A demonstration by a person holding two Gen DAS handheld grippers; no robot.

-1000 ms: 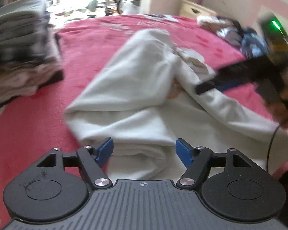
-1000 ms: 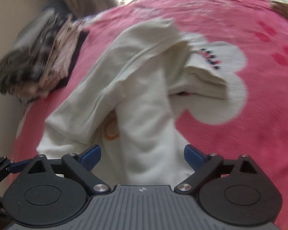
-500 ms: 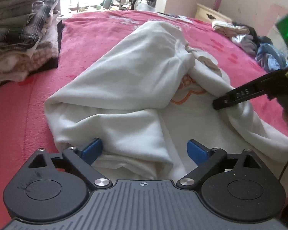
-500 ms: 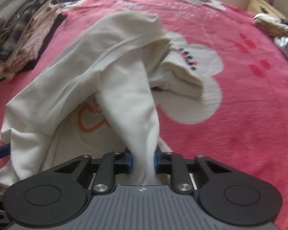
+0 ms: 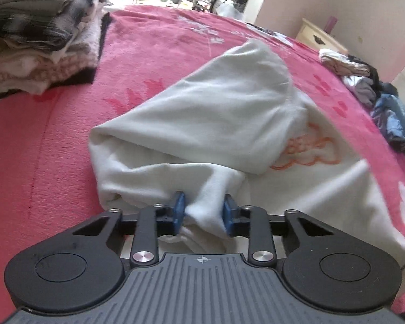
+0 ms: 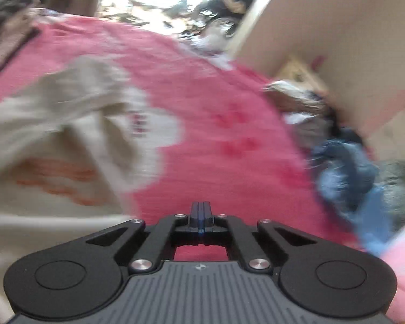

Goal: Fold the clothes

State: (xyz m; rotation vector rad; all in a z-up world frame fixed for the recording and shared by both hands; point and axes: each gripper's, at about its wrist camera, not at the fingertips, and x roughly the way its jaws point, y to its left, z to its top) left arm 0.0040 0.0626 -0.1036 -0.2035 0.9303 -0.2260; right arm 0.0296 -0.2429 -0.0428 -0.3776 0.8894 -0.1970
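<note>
Fold barely begun: cream top still in a heap, one corner being pinched.

The cream-white fleece sweatshirt with the orange outline print [image 5: 229, 124] lies rumpled on the pink plush blanket [image 5: 54, 148], one flap thrown loosely over its body and nothing squared up. The left gripper [image 5: 203, 212] is closing its blue pads on a bunched fold at the near edge, cloth between them. The right gripper [image 6: 201, 216] is clamped fully together with nothing in it, over bare blanket beside the garment in a blurred view. The stack of folded clothes [image 5: 37, 35] waits at the left; by my reading, the spreading and every fold remain.
</note>
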